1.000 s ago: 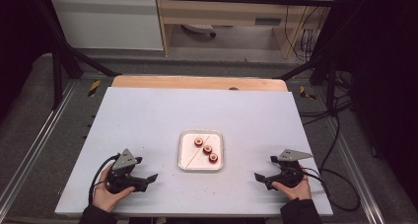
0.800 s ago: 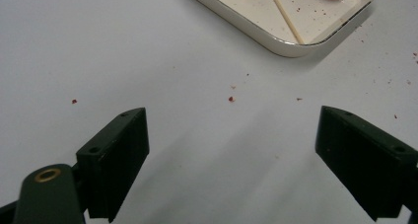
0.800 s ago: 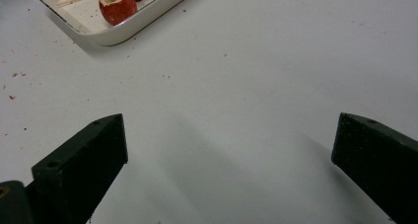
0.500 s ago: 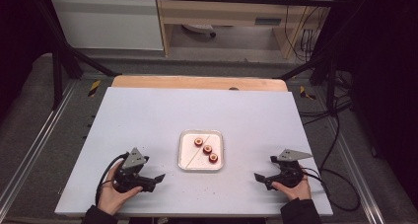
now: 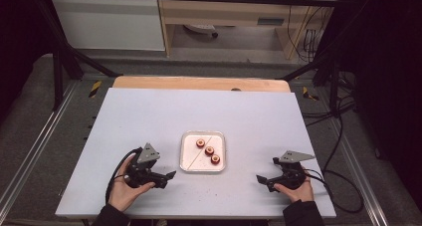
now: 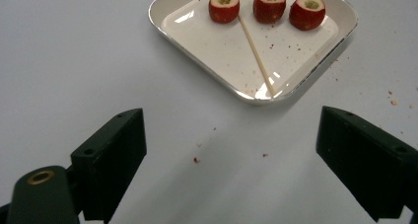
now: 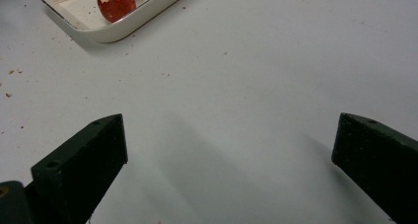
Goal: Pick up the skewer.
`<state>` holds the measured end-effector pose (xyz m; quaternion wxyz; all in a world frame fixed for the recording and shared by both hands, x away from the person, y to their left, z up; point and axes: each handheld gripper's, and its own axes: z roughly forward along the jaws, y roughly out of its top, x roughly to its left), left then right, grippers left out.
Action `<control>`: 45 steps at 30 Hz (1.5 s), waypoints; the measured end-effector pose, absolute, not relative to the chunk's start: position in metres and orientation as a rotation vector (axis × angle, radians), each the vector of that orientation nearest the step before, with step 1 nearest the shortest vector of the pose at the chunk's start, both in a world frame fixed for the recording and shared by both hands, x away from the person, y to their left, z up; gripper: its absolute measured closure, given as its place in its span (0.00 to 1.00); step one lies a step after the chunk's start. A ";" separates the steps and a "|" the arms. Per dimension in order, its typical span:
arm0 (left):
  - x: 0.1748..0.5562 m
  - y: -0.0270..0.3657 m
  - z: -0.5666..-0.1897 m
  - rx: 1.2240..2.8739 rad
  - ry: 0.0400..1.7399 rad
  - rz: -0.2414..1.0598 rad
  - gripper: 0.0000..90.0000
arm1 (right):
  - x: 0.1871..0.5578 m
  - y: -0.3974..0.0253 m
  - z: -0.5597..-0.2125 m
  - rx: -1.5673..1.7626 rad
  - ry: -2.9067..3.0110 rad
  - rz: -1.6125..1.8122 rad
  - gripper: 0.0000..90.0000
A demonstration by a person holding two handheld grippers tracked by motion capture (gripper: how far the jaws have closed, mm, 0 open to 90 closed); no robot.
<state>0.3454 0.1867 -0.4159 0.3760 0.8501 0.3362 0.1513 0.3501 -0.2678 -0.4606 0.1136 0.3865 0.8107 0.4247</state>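
Note:
A small white square tray (image 5: pixel 190 145) lies in the middle of the white table, toward its front. On it sit three red cored fruit pieces (image 5: pixel 209 150) in a diagonal row, with a thin wooden skewer (image 5: pixel 198 156) beside them. My left gripper (image 5: pixel 166 179) rests on the table just left of the tray, open and empty. In the left gripper view the tray (image 6: pixel 217 46), the fruit pieces (image 6: pixel 269 5) and the skewer (image 6: pixel 254 46) lie ahead of the wide jaws (image 6: pixel 236 169). My right gripper (image 5: pixel 263 181) sits open to the tray's right, and its view (image 7: pixel 229 169) catches the tray's corner (image 7: pixel 93 34) with one fruit piece (image 7: pixel 116 2).
Small red crumbs (image 6: pixel 196 160) dot the table near the tray. A wooden board edge (image 5: pixel 199 82) runs along the table's far side. Black cables (image 5: pixel 343 186) trail off the right edge. Metal frame rails (image 5: pixel 35 151) flank the table.
My left gripper has slid to the right, closer to the tray. The right gripper and the tray's contents have stayed put.

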 end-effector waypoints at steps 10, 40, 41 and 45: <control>0.357 0.160 -0.411 2.186 0.859 0.382 0.14 | 0.350 -0.268 -0.461 1.135 2.380 1.245 0.01; 0.389 0.103 -0.431 2.244 0.943 0.332 0.69 | 0.351 -0.268 -0.461 1.138 2.384 1.246 0.01; 0.388 0.102 -0.433 2.242 0.947 0.330 0.74 | 0.351 -0.268 -0.461 1.137 2.385 1.247 0.01; 0.388 0.101 -0.436 2.249 0.955 0.335 0.82 | 0.351 -0.267 -0.461 1.137 2.385 1.245 0.01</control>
